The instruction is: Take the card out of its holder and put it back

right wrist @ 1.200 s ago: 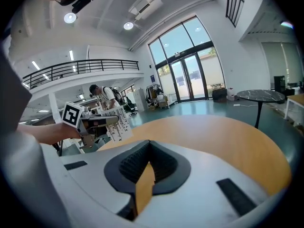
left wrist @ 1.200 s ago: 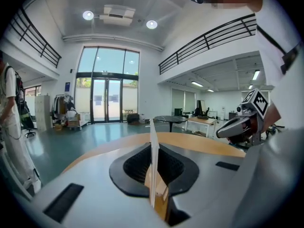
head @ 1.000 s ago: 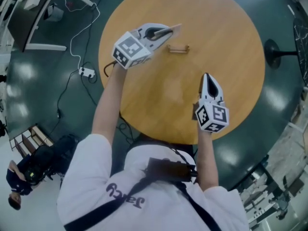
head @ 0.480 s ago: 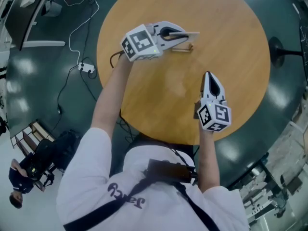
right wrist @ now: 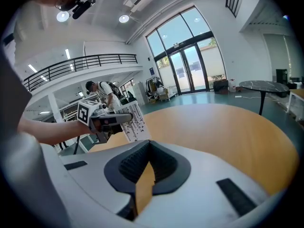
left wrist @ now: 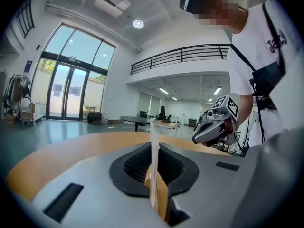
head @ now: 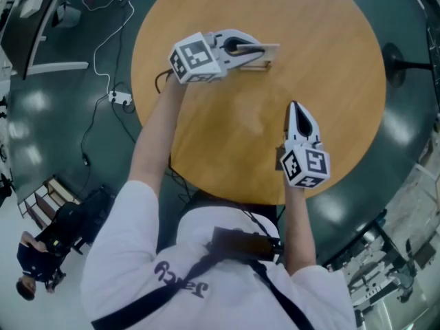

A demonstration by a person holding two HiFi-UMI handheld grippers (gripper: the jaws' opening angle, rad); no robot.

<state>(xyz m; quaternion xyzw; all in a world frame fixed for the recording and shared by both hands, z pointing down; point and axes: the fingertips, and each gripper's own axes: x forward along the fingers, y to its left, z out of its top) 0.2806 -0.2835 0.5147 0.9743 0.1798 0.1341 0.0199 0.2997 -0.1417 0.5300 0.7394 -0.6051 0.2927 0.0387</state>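
My left gripper [head: 253, 49] is shut on a white printed card [head: 271, 47] and holds it just above the small wooden holder [head: 257, 65] at the far side of the round table [head: 330, 40]. In the left gripper view the card [left wrist: 154, 141] stands edge-on between the closed pads, upright. The right gripper view shows the same card [right wrist: 133, 121] from its printed face, low over the tabletop. My right gripper [head: 294, 110] hovers over the table's near side, shut with nothing in it [right wrist: 144, 175]. Whether the card's lower edge touches the holder I cannot tell.
A power strip [head: 124, 100] and cables lie on the dark floor left of the table. A black stand base [head: 395, 64] sits at the right. A person [head: 34, 270] crouches at the lower left. Another round table [right wrist: 266, 85] stands further off.
My left gripper has carried the card to the right and lower, from left of the holder to just over it. The right gripper has kept still.
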